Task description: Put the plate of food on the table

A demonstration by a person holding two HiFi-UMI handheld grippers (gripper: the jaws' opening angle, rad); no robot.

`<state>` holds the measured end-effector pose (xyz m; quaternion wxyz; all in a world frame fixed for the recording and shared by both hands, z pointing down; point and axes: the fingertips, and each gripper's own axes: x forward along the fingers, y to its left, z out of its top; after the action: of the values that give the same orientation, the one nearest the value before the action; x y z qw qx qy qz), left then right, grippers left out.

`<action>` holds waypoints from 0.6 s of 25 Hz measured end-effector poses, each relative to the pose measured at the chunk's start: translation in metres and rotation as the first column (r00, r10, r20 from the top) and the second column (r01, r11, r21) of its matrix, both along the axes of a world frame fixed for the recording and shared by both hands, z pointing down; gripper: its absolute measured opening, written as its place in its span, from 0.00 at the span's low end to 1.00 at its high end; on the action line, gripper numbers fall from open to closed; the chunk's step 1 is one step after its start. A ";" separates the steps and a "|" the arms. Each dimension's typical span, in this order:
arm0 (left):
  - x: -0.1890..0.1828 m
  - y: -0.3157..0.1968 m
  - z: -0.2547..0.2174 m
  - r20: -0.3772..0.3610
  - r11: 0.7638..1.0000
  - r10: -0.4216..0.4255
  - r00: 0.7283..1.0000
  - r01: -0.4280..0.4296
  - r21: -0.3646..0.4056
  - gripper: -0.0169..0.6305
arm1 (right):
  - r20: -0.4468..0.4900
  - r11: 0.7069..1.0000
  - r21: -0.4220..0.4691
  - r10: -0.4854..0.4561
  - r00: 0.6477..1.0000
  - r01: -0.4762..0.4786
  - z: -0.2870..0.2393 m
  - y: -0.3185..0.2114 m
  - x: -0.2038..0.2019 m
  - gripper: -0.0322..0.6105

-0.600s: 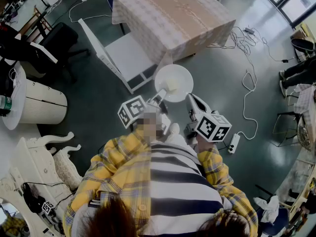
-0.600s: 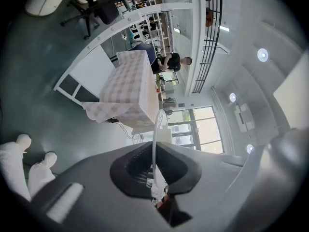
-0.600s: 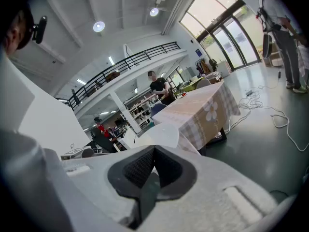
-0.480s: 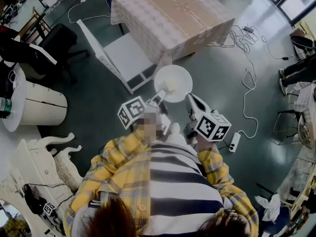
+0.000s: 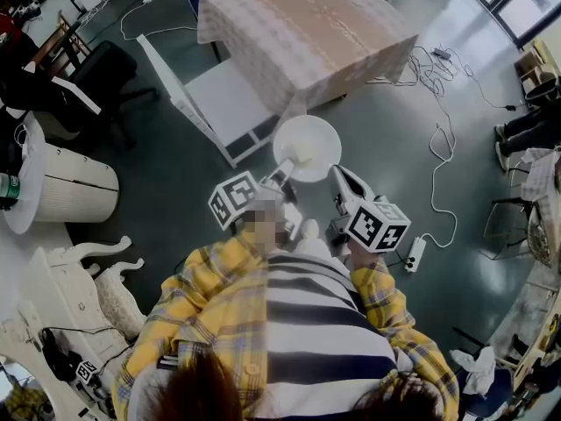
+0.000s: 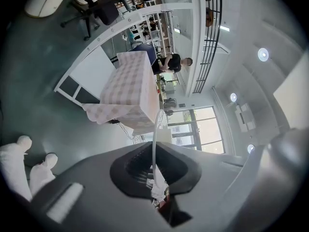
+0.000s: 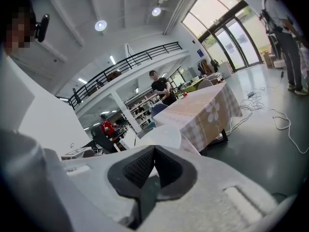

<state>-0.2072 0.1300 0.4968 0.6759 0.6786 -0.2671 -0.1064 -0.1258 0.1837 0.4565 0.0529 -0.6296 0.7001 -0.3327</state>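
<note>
The white chair [image 5: 219, 103] stood at far left, against the near-left side of the table. The left gripper [image 5: 282, 168] was carried level in front of the person, its jaws clamped on the near rim of the round white plate [image 5: 317, 139]. In the left gripper view that rim ran edge-on as a thin pale line out from between the closed pads. The plate hung above the grey floor [image 5: 175, 191], short of the square table under a beige checked cloth [image 5: 307, 24], and so was not yet set down. A pale lump of food [image 5: 304, 151] lay loose near the plate's middle. The right gripper [image 5: 337, 175] was just beside the plate's right edge, its jaws together with nothing between them; whether it touched the rim could not be told. The plate looked stiff, smooth-glazed and probably breakable. Held by a single edge pinch, it would tend to droop or slip, and the food would slide if it tilted. A hold deep on the rim, best supported on the opposite edge as well, with the plate kept level, appeared the safer way to carry it.
</note>
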 end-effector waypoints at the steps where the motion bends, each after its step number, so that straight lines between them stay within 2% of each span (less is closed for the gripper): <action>1: 0.000 -0.001 0.001 0.000 1.000 -0.001 1.000 0.001 -0.001 0.04 | 0.010 1.000 0.007 0.002 1.000 -0.002 -0.001 -0.002 0.000 0.05; 9: -0.002 -0.006 0.008 0.010 1.000 -0.010 1.000 0.010 -0.013 0.04 | 0.012 0.999 0.001 0.032 0.999 -0.032 0.007 -0.008 0.006 0.05; 15: 0.015 -0.013 0.013 0.020 0.999 -0.033 0.999 0.034 -0.025 0.04 | 0.017 0.999 -0.029 0.023 1.000 -0.023 0.016 -0.014 0.025 0.05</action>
<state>-0.1925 0.1172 0.5094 0.6800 0.6664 -0.2863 -0.1077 -0.1007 0.1692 0.4730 0.0534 -0.6354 0.6874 -0.3476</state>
